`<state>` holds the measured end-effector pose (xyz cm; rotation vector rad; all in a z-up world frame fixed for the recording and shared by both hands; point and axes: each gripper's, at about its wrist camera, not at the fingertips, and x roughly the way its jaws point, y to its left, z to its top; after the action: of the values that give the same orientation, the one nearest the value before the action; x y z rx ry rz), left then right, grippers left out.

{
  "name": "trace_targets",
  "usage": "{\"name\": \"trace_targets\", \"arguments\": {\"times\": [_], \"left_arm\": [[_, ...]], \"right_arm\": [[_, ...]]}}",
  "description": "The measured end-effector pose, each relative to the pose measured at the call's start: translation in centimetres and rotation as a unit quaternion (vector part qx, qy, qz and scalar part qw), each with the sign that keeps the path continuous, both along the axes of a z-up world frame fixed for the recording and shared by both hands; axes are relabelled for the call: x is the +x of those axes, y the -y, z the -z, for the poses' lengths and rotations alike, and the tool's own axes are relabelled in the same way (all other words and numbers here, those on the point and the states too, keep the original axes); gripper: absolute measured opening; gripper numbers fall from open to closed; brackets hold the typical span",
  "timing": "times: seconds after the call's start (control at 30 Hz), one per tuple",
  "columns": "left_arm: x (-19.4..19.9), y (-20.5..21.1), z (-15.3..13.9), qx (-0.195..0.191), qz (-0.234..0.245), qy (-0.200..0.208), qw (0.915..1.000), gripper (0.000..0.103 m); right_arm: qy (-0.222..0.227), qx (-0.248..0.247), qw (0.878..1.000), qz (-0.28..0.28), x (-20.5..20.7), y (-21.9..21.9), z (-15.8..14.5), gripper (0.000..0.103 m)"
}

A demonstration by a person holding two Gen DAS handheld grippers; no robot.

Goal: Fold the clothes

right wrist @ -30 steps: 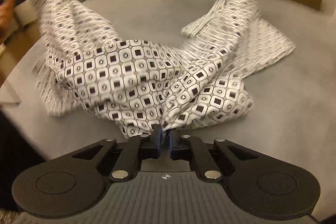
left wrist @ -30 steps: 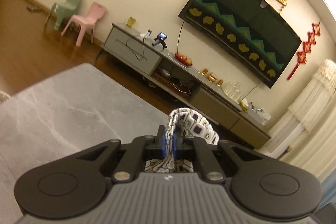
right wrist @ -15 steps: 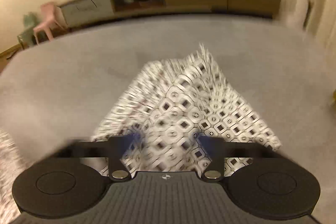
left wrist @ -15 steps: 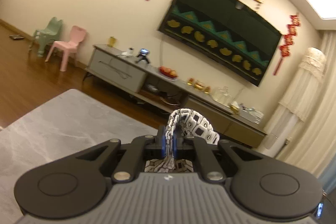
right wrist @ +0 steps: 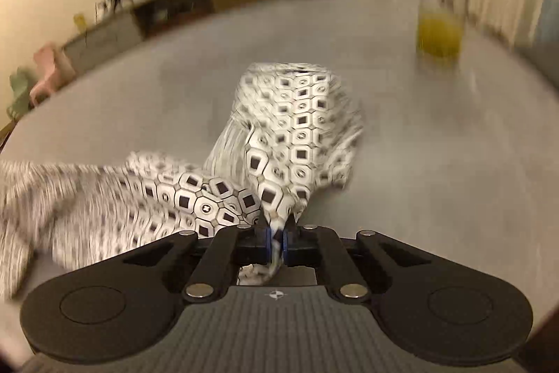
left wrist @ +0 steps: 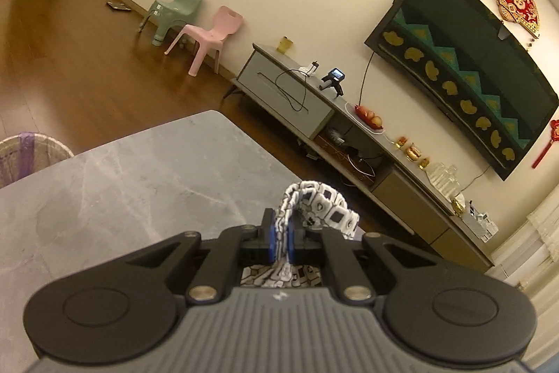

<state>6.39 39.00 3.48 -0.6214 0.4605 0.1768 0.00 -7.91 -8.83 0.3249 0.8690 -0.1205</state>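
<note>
The garment is a white cloth with a black square print [right wrist: 297, 128]. It lies crumpled on the grey table [right wrist: 436, 163], trailing off to the left in the blurred right wrist view. My right gripper [right wrist: 276, 238] is closing its jaws, and a bunched edge of the cloth is pinched between its blue pads. In the left wrist view my left gripper [left wrist: 282, 233] is shut on a fold of the same cloth [left wrist: 325, 201], which arches over to the right of the fingers, above the marbled table [left wrist: 139, 191]. The rest of the cloth is hidden there.
A yellow cup [right wrist: 438, 37] stands on the table at the far right. Beyond the table's far edge are a low TV cabinet [left wrist: 349, 135], a pink chair [left wrist: 209, 37] and a green chair [left wrist: 174, 13]. A woven basket [left wrist: 28, 156] sits by the table's left side.
The right gripper let go of the cloth, stood wide open over it half a second ago, and now pinches it at another spot. The left gripper kept its grip while its view swung.
</note>
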Motion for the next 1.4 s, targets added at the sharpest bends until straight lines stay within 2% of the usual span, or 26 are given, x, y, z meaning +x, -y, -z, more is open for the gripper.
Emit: {"name": "trace_targets", "arguments": {"times": [0.03,0.07,0.1,0.13,0.17,0.2,0.23,0.33,0.4,0.43,0.47,0.5,0.63,0.77,0.8,0.83,0.87,0.9,0.97,1.03,1.1,1.2,1.23,1.27,1.3,1.4], "left_arm": [[-0.1,-0.1,0.0,0.003,-0.003,0.001,1.0000,0.006],[-0.2,-0.1,0.0,0.006,-0.006,0.002,1.0000,0.006],[-0.3,-0.1,0.0,0.008,-0.008,0.003,0.9999,0.006],[-0.4,-0.3,0.0,0.008,-0.009,0.004,0.9999,0.006],[-0.4,-0.4,0.0,0.008,-0.009,0.005,0.9999,0.006],[-0.2,-0.4,-0.1,0.008,-0.002,0.006,0.9999,0.006],[-0.1,-0.4,-0.1,0.008,0.004,0.007,0.9999,0.006],[0.4,-0.3,-0.1,0.009,0.024,0.011,0.9996,0.006],[0.5,-0.3,-0.2,0.015,0.029,0.012,0.9994,0.006],[0.4,-0.5,-0.2,0.019,0.020,0.012,0.9996,0.006],[0.3,-0.8,-0.2,0.021,0.009,0.012,0.9997,0.006],[0.0,-1.7,-0.1,0.015,-0.014,0.013,0.9997,0.006],[-1.4,-5.3,0.1,-0.025,-0.084,0.024,0.9959,0.006],[-1.1,-5.4,0.1,-0.038,-0.065,0.020,0.9970,0.006],[-1.0,-5.0,0.0,-0.036,-0.057,0.021,0.9975,0.006],[-0.9,-4.7,-0.1,-0.033,-0.050,0.021,0.9979,0.006],[-0.9,-4.3,-0.2,-0.028,-0.047,0.024,0.9982,0.006],[-0.9,-4.0,-0.4,-0.023,-0.045,0.026,0.9984,0.006],[-1.0,-3.8,-0.5,-0.014,-0.050,0.029,0.9982,0.006],[-1.2,-4.1,-0.4,-0.017,-0.057,0.029,0.9978,0.006],[-1.4,-4.4,-0.2,-0.022,-0.062,0.027,0.9975,0.006],[-1.6,-5.0,0.0,-0.025,-0.059,0.027,0.9976,0.006],[-1.6,-5.3,0.1,-0.025,-0.058,0.026,0.9977,0.006],[-1.6,-5.7,0.1,-0.026,-0.060,0.025,0.9975,0.006],[-1.7,-6.0,0.1,-0.030,-0.063,0.024,0.9972,0.006],[-1.7,-7.0,0.2,-0.044,-0.066,0.026,0.9965,0.006]], "right_arm": [[0.002,-0.003,1.000,-0.012,-0.8,-0.4,-0.2,0.025],[0.011,-0.020,0.999,-0.024,-1.1,-1.1,-0.8,0.045],[0.028,-0.052,0.998,-0.036,-1.4,-1.9,-1.8,0.056],[0.050,-0.092,0.993,-0.047,-1.7,-2.9,-2.7,0.075],[0.066,-0.131,0.987,-0.060,-1.8,-3.5,-3.5,0.084],[0.081,-0.170,0.979,-0.074,-1.8,-4.0,-4.1,0.086],[0.087,-0.201,0.972,-0.087,-1.6,-4.6,-4.4,0.086],[0.072,-0.239,0.960,-0.125,0.6,-5.2,-4.5,0.086],[0.028,-0.241,0.960,-0.139,4.0,-4.6,-3.0,0.080],[0.000,-0.235,0.962,-0.141,5.5,-4.1,-1.8,0.056],[-0.014,-0.239,0.962,-0.135,6.1,-3.6,-1.4,0.019],[-0.022,-0.247,0.961,-0.125,6.5,-3.1,-1.4,0.012],[-0.044,-0.294,0.951,-0.087,5.9,-1.6,-2.5,0.011],[-0.086,-0.360,0.921,-0.121,2.1,-2.3,-2.9,0.012],[-0.079,-0.358,0.922,-0.120,1.5,-2.7,-3.4,0.015],[-0.067,-0.351,0.927,-0.116,1.1,-3.1,-4.0,0.023],[-0.046,-0.333,0.935,-0.115,1.0,-3.5,-4.9,0.035],[-0.019,-0.304,0.945,-0.116,0.7,-3.9,-6.0,0.043],[0.030,-0.235,0.963,-0.128,1.4,-4.4,-7.3,0.070],[0.050,-0.168,0.973,-0.148,2.8,-4.8,-7.5,0.081],[0.043,-0.148,0.973,-0.170,4.9,-5.7,-6.8,0.081],[0.014,-0.162,0.964,-0.212,7.5,-7.8,-4.7,0.081],[-0.003,-0.171,0.958,-0.229,7.9,-8.4,-4.1,0.077],[-0.022,-0.182,0.951,-0.247,8.0,-9.0,-3.6,0.057],[-0.040,-0.192,0.944,-0.265,8.2,-9.7,-3.2,0.046],[-0.046,-0.192,0.919,-0.341,4.6,-11.8,-3.6,0.040]]}}
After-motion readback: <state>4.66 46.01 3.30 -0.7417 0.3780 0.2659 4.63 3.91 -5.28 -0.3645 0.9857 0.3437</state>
